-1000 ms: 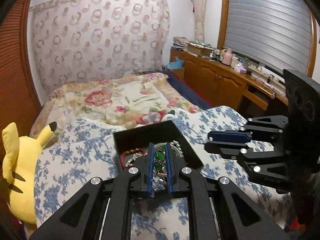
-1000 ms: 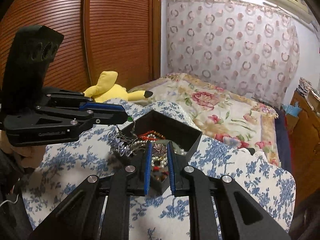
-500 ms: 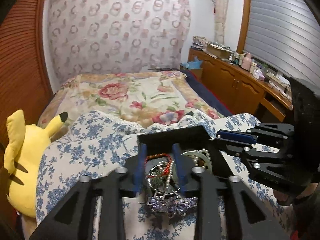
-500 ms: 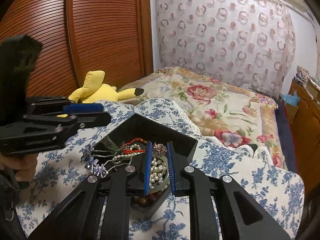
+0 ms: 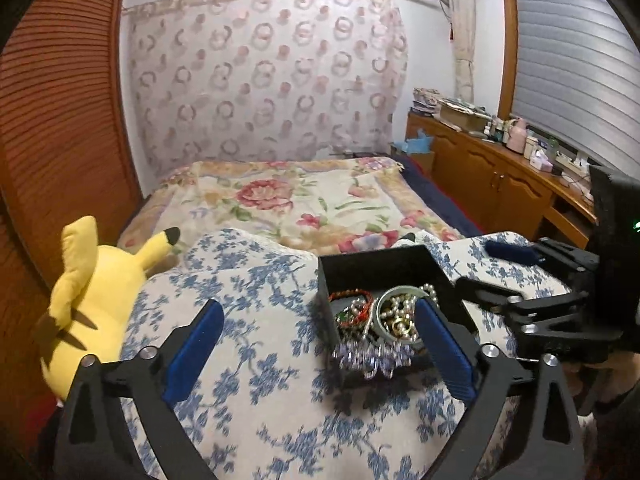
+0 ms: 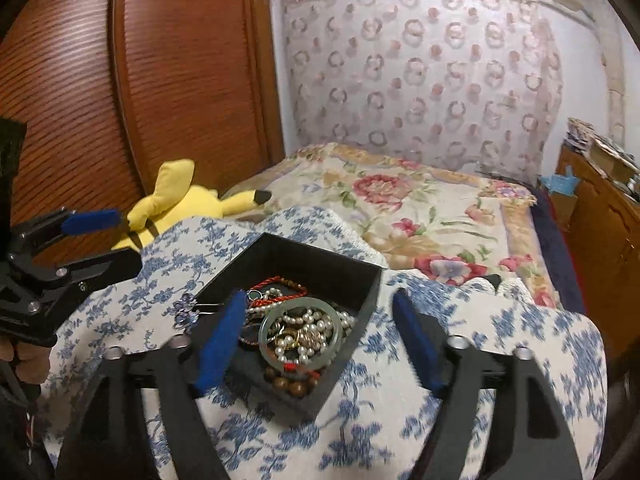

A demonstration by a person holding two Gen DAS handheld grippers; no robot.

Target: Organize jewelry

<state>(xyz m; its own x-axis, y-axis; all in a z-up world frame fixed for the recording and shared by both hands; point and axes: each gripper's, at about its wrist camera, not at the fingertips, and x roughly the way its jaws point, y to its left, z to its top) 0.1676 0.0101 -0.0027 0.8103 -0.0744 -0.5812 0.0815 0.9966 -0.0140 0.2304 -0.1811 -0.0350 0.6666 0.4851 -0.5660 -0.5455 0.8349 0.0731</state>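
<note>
A black open box (image 5: 380,264) (image 6: 360,284) sits on the blue-flowered cloth and holds several tangled pieces: a pale green bangle (image 6: 300,334), pearl strands (image 5: 396,312), a red cord bracelet (image 6: 276,282) and brown beads (image 6: 294,386). A purple jewelled hair comb (image 5: 370,358) (image 6: 186,316) hangs over the box's near-left wall. My left gripper (image 5: 320,342) is open and empty, just left of and before the box. My right gripper (image 6: 320,334) is open and empty, its fingers astride the box's near corner.
The blue-flowered cloth (image 5: 260,360) covers a raised surface at the foot of a floral bed (image 5: 304,204). A yellow plush toy (image 5: 92,292) (image 6: 180,200) lies at the left. A wooden wardrobe (image 6: 120,100) stands left, a cluttered wooden counter (image 5: 504,168) right.
Both grippers have opened wide and drawn back from the box. The left one has let go of the jewellery; the purple comb now hangs over the box's wall.
</note>
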